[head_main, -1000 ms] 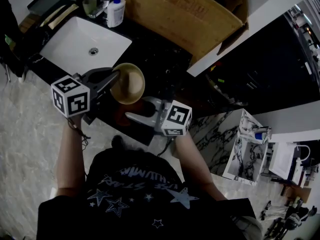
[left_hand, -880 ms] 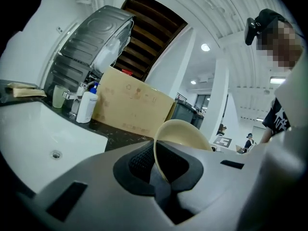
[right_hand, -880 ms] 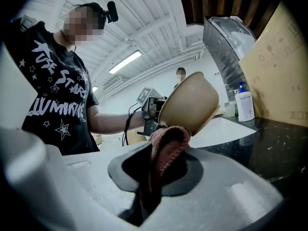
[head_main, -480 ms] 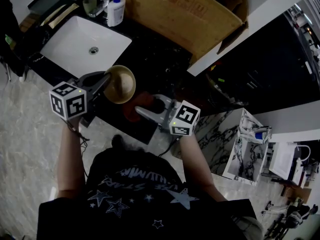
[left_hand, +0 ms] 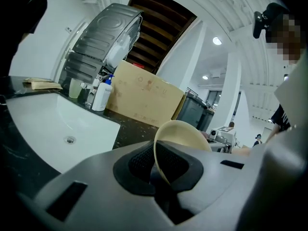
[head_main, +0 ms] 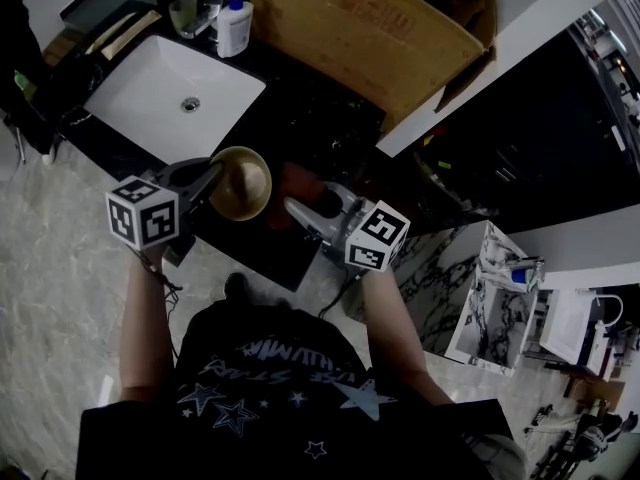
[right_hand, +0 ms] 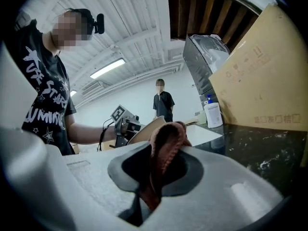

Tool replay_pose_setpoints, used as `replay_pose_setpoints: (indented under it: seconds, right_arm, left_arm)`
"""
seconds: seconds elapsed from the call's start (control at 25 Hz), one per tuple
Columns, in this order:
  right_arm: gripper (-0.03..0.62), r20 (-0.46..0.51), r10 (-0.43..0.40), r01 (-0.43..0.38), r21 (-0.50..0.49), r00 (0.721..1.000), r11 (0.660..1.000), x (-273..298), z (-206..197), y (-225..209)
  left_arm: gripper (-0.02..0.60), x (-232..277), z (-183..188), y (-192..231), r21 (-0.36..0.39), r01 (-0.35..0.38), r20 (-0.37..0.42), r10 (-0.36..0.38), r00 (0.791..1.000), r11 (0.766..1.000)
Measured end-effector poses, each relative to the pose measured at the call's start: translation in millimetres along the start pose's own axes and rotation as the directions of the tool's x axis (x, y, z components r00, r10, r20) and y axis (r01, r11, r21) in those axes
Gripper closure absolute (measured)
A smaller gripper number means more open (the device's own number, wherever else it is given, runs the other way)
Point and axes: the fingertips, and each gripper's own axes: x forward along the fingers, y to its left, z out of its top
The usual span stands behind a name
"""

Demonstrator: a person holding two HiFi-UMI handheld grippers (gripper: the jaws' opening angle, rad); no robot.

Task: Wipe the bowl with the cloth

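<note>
Two grips were set: the left gripper [head_main: 213,175] clamped the rim of the bowl [head_main: 241,183], the right gripper [head_main: 297,209] clamped the cloth [head_main: 298,180]. The bowl hung over the table [head_main: 330,118] edge, cloth just beside it. Wiping itself seemed left to do.

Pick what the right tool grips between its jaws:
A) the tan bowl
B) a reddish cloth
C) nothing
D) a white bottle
B: the right gripper view shows the right tool shut on the bunched reddish cloth, while the bowl is held by its rim in the left tool.
</note>
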Motion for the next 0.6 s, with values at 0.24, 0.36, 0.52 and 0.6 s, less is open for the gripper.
replay_pose_setpoints:
  seconds: [0.24,0.36,0.52,0.6]
  right_arm:
    - [0.545,0.040,-0.126,0.126,0.006,0.991,0.992,-5,4,-23]
    - [0.545,0.073,-0.213,0.214,-0.007,0.974,0.977,-15,16,-38]
    - [0.545,0.087,-0.300,0.306,-0.065,0.950,0.950,-22,30,-53]
    - [0.545,0.083,-0.328,0.334,-0.088,0.941,0.938,-23,33,-57]
  left_arm:
    - [0.563,1,-6,1,-0.017,-0.026,0.004,0.026,1.000,1.000]
    - [0.563,0,-6,10,-0.026,-0.088,0.005,0.088,0.996,0.996]
    - [0.563,4,-6,27,-0.040,-0.185,-0.017,0.184,0.983,0.982]
    - [0.563,10,-9,32,-0.045,-0.207,-0.046,0.205,0.978,0.977]
